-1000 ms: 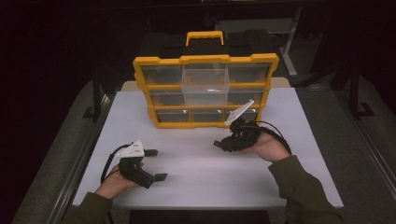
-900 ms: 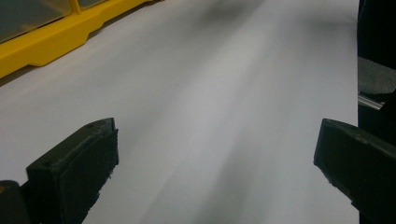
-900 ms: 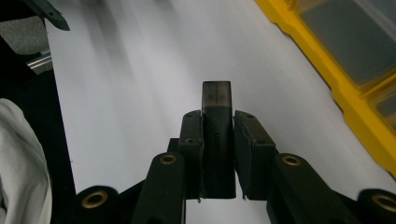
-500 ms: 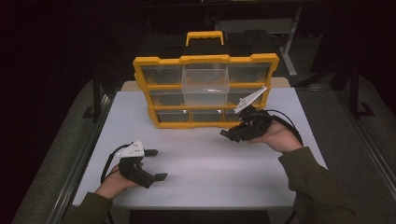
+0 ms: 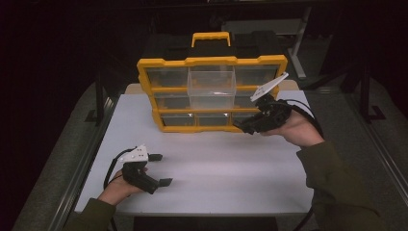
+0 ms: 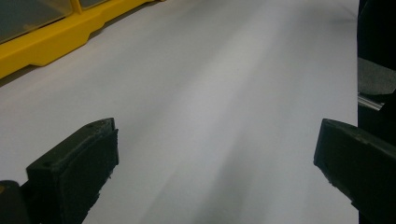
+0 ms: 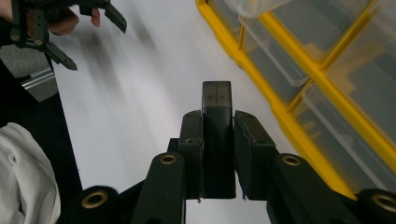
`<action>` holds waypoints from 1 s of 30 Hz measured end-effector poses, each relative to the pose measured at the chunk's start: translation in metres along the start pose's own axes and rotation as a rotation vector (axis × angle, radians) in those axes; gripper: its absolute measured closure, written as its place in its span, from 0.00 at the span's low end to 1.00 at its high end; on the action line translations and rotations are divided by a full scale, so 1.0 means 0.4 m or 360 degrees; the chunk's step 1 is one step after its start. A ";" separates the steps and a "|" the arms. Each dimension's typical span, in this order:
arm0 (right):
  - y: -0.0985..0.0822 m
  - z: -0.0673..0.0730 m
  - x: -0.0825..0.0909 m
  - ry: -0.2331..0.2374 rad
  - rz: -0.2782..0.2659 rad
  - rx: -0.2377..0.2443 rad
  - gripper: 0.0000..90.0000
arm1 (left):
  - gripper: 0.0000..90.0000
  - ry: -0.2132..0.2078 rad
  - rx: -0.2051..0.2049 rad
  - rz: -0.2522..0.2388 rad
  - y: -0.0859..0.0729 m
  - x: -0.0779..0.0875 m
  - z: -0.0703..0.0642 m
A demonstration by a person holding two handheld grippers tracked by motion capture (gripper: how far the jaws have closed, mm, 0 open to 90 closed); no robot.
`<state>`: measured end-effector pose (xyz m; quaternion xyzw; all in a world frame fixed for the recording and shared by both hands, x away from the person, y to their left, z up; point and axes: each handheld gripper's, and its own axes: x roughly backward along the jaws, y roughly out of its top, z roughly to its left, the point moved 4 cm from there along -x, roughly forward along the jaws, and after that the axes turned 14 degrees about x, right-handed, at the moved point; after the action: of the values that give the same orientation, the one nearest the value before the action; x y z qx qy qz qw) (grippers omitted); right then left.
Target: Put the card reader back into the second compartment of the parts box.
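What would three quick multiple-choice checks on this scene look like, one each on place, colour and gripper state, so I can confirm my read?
1. Where does the left gripper sit?
A. on the organiser's handle
B. low over the white table, near its front left
C. inside a drawer

2. What colour is the organiser frame?
A. yellow
B. red
C. blue

3. How do the right gripper jaws stand?
A. wide open, nothing between them
B. shut with nothing between
C. shut on a small dark block

Answers:
1 B, the high view shows it front left above the table.
2 A, the frame is yellow around clear drawers.
3 C, the right gripper view shows the pads pressing the block's sides.
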<state>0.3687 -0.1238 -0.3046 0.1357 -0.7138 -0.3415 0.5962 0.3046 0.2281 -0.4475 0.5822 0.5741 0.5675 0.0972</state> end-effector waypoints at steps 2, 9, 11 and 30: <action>0.006 -0.006 0.015 -0.0012 -0.0010 0.0000 0.81 | 0.00 0.0001 -0.0001 0.0000 0.000 0.000 0.000; 0.030 -0.024 0.066 -0.0040 -0.0037 -0.0007 0.81 | 0.00 0.0001 0.0001 0.0002 0.000 0.001 0.000; 0.038 -0.030 0.083 -0.0044 -0.0049 -0.0009 0.81 | 0.00 0.0001 0.0001 0.0000 0.000 0.001 0.001; 0.150 -0.082 0.211 -0.0084 -0.0112 0.0025 0.81 | 0.00 0.0000 0.0025 0.0005 0.001 0.000 0.002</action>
<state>0.3912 -0.1413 -0.1998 0.1563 -0.7268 -0.3601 0.5636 0.3055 0.2285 -0.4475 0.5838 0.5775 0.5632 0.0918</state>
